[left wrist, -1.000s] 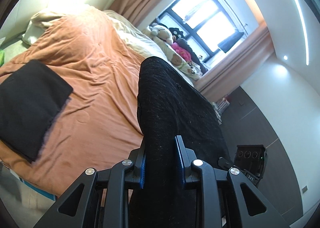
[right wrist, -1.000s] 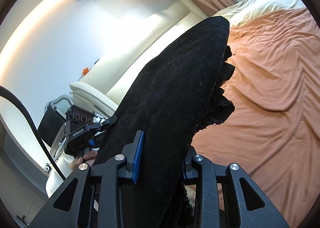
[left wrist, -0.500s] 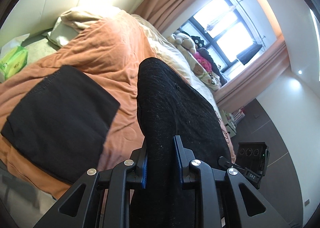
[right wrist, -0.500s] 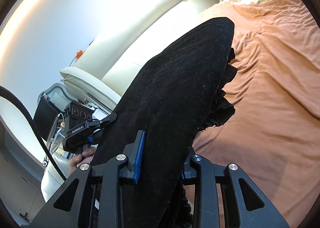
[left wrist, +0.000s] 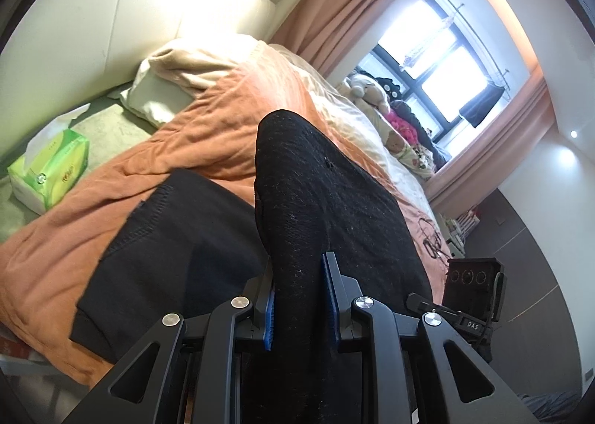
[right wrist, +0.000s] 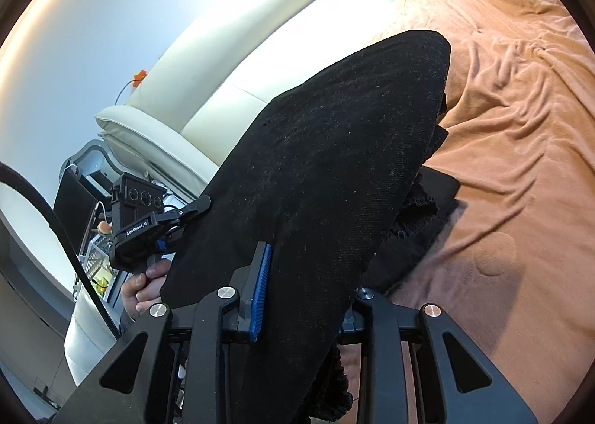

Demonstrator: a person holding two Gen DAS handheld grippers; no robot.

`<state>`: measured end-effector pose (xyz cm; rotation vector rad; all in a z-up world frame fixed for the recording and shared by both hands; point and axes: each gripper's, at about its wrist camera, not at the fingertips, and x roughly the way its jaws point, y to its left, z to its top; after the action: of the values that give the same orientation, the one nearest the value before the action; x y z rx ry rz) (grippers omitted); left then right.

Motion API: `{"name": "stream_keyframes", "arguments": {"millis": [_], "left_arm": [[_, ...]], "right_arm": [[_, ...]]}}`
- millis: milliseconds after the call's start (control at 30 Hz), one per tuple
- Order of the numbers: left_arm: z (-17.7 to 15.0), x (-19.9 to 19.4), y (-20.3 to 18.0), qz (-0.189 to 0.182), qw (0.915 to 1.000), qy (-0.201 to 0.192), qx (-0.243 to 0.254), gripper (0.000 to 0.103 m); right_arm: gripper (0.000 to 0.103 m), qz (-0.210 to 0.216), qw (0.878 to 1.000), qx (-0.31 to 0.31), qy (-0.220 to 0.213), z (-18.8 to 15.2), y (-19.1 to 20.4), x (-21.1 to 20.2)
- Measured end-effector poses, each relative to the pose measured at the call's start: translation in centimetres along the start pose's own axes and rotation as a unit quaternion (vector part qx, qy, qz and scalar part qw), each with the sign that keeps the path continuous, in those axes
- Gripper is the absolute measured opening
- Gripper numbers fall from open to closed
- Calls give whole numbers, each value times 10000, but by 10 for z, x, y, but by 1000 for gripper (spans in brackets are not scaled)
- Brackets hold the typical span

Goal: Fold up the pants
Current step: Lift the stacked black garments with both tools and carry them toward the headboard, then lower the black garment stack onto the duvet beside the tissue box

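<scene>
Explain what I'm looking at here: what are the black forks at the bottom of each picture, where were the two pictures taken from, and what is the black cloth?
There is no robot arm. A person holds a hand-held two-finger gripper in each hand, and each gripper carries a wide-angle camera looking forward along its fingers. The black forks are those fingers, with blue pads.

One picture is from the left gripper, the other from the right gripper. Each also catches the other: in the right view you see the person's hand on the left gripper's handle.

Both sets of jaws are clamped on the black pants, which hang between them above a bed with an orange blanket. A folded black garment already lies on the blanket. A green tissue box sits beside the bed, a pillow at its head, and stuffed toys by the window.
</scene>
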<state>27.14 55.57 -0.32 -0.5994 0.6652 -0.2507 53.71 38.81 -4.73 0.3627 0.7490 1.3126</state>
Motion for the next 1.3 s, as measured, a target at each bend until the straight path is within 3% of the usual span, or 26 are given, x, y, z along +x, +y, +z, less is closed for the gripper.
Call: {"name": "stream_keyframes", "arguments": {"millis": [367,667,733,800,833,900,967,1300], "left_arm": [[23,12,59,290,9994,199,14,23],[43,28,94,621,9979,209,-4,25],[41,35,107,1029,9945,170,-126,28],[35,40,120,1384,9897,178,-323,29],[31,41,126,1327,9902,170,-413,29],[22,40,130,1467,9882,139,-407,30],[15,38,128,1605,9865,119,-290,31],[-15,23,112,1856,9817,-219,-373,32]], "right_arm": [[25,-204,9994,-111,252,1,12,75],[25,-240,9997,-12,93,0,14,121],[29,-505,9981,246,239,-5,6,141],[40,-902,9930,491,592,-12,-2,160],[44,-896,9924,521,670,-15,-4,163],[50,-720,9949,325,625,-19,4,159],[57,-970,9934,61,608,-19,15,151],[57,-1260,9899,-544,350,-8,25,106]]}}
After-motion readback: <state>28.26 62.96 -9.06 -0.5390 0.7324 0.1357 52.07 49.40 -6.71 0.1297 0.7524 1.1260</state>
